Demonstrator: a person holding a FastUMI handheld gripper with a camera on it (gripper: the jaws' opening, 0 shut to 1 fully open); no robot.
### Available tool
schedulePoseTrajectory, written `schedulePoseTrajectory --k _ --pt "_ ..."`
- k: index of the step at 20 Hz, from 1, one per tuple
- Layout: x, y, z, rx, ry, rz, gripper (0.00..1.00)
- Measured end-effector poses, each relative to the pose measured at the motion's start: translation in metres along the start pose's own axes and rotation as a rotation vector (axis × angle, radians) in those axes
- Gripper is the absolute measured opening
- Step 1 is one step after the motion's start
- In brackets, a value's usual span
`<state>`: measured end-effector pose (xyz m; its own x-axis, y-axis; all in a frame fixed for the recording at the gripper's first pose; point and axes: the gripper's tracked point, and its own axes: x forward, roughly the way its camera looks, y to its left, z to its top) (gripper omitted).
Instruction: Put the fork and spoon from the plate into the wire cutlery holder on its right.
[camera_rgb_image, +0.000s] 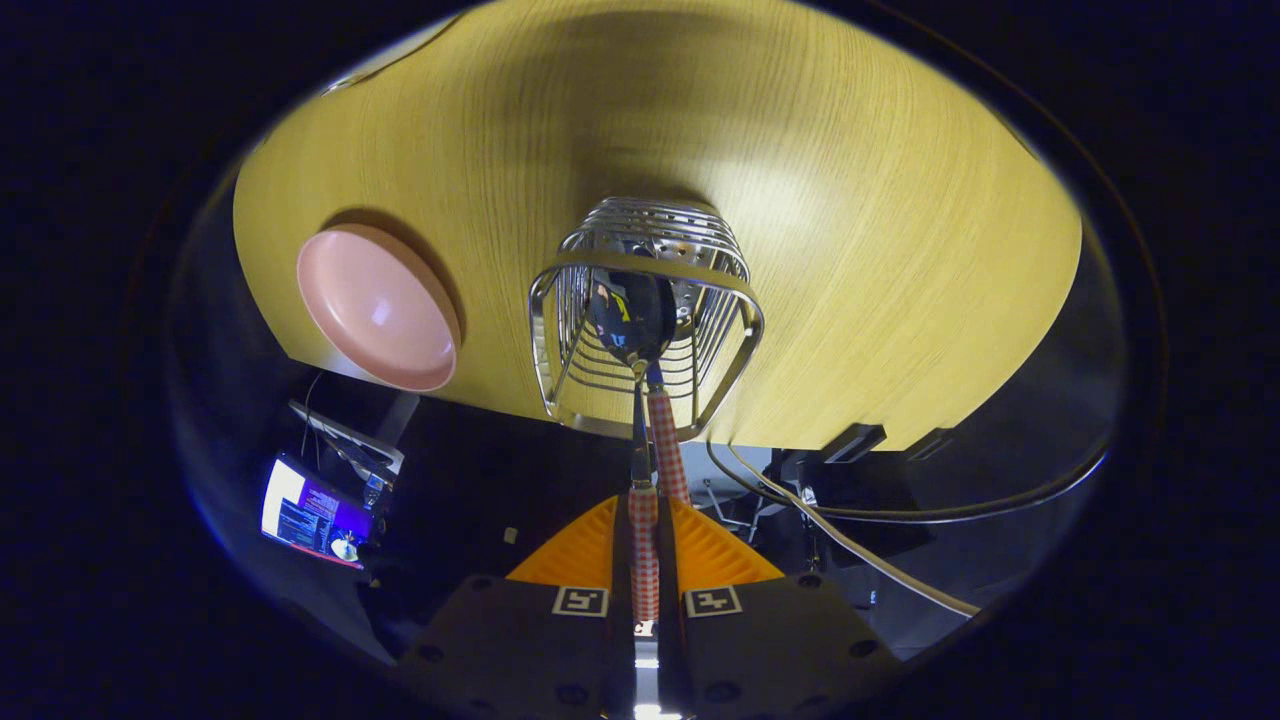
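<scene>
- The gripper points down at a pale wooden bench, its two orange fingers drawn close together.
- Both fingers press on a red-and-white checked handle that runs up between them.
- From that handle a thin metal shaft leads into the wire cutlery holder; the dark, shiny bowl of a spoon sits inside the basket at the shaft's end.
- A second checked handle leans out over the holder's near rim, just beside the first; its head is down in the basket, and I cannot tell whether it is the fork.
- The holder stands upright on the bench just ahead of the fingers, close to the bench's near edge.
- A pink plate lies on the bench to the holder's left, apart from it, at the same near edge.
- Pale cables trail below the bench edge, and a lit screen glows lower left.
</scene>
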<state>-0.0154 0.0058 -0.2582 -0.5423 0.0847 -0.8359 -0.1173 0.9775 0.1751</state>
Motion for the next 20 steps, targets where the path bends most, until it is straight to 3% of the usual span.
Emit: schedulePoseTrajectory --k 7,10,11,12,16,20 --pt "-0.002 0.007 0.007 -0.052 -0.055 0.052 0.21" --pt "-0.014 0.019 0.011 -0.105 -0.184 0.129 0.63" --pt "-0.017 0.019 0.013 -0.121 -0.243 0.145 0.7" --pt "-0.022 0.017 0.019 -0.129 -0.304 0.163 0.83" --pt "-0.041 0.013 0.009 -0.109 -0.576 0.208 0.99" --pt "-0.068 0.013 -0.006 -0.073 -0.864 0.265 0.99"
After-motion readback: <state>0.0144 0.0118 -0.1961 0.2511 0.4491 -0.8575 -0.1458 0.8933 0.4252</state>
